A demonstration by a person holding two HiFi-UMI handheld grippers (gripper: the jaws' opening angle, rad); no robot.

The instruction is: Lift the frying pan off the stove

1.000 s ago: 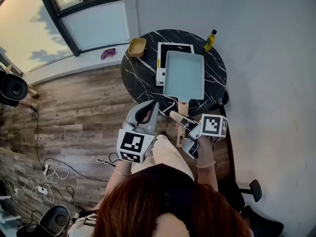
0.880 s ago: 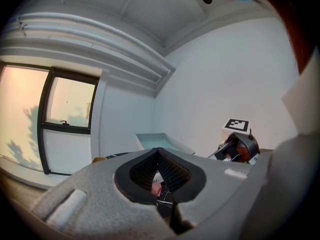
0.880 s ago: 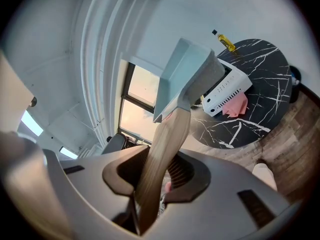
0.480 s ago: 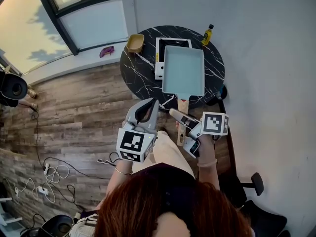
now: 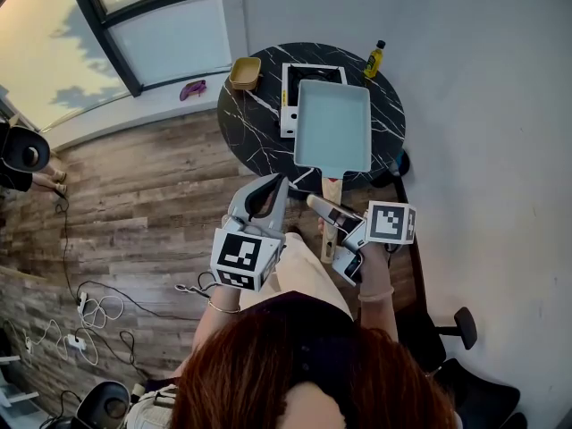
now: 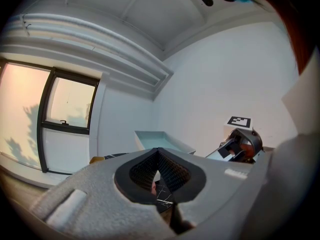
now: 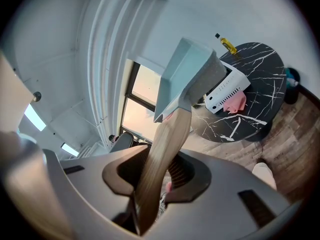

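Note:
A pale blue rectangular frying pan (image 5: 332,128) hangs tilted above the round black marble table (image 5: 255,132). It is off the white stove (image 5: 290,96), whose black top shows behind it. My right gripper (image 5: 325,213) is shut on the pan's wooden handle (image 5: 330,197). In the right gripper view the handle (image 7: 160,154) runs up between the jaws to the pan (image 7: 187,79), with the stove (image 7: 227,91) below it. My left gripper (image 5: 267,190) is held shut with nothing in it, beside the right one and short of the table.
On the table stand a yellow bowl (image 5: 243,73) at the back left and a yellow bottle (image 5: 375,59) at the back right. A pink cloth (image 7: 235,103) lies by the stove. The wall is close on the right. Cables (image 5: 98,315) lie on the wooden floor.
The pan has risen and drifted right off the stove, baring the stove's black top. The right gripper keeps its hold on the handle; the left has hardly moved.

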